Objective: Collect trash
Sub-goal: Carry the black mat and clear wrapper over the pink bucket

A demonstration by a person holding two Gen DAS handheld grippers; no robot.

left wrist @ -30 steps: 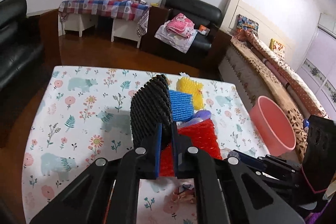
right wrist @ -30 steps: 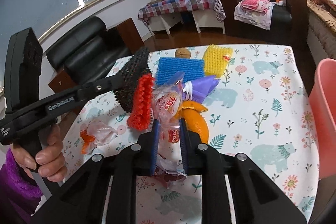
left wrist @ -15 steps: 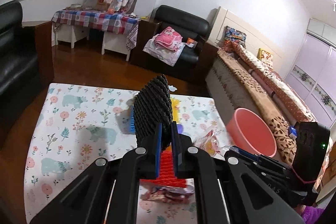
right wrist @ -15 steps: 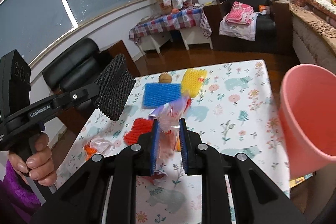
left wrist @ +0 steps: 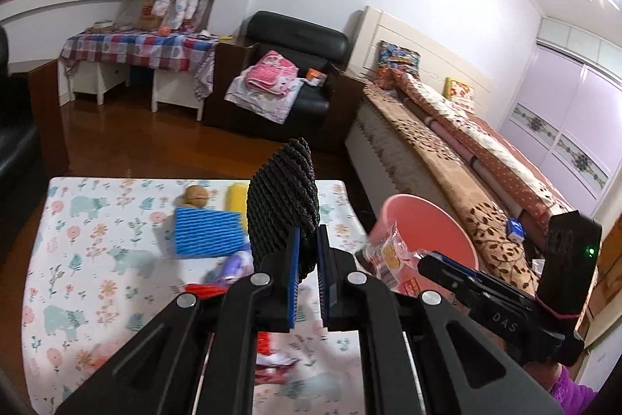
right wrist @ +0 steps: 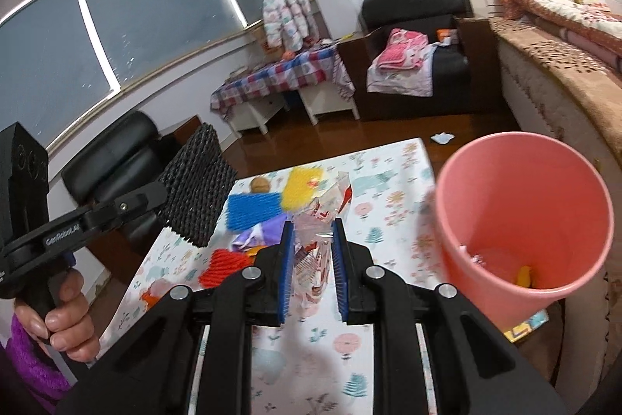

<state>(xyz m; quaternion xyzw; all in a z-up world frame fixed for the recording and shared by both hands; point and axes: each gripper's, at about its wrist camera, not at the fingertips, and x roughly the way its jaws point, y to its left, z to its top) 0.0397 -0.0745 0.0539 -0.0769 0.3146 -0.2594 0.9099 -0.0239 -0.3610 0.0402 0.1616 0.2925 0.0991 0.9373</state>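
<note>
Both grippers are up off the table with trash in their jaws. The left gripper (left wrist: 307,251) has its blue pads clamped on the lower edge of a black ridged foam-net sheet (left wrist: 283,209), which stands upright above the jaws. From the right wrist camera that same black sheet (right wrist: 196,187) shows at the left, the bare hand (right wrist: 64,314) gripping the left handle below it. The right gripper (right wrist: 313,240) is closed on a crinkled clear plastic wrapper with red and yellow print (right wrist: 311,251), pinched between its blue pads; seen from the left wrist camera, the wrapper (left wrist: 388,255) hangs just beside the near rim of the round pink plastic bin (left wrist: 431,232). The bin (right wrist: 521,220) stands off the table's right edge, a yellow scrap lying in its bottom. On the floral-print tablecloth (left wrist: 97,259), toward the far edge: a blue foam-net sheet (left wrist: 206,232), a yellow one (right wrist: 301,187), a small brown round thing (left wrist: 196,196). Nearer lie a red foam net (right wrist: 223,267) and a purple scrap (right wrist: 258,234).
</note>
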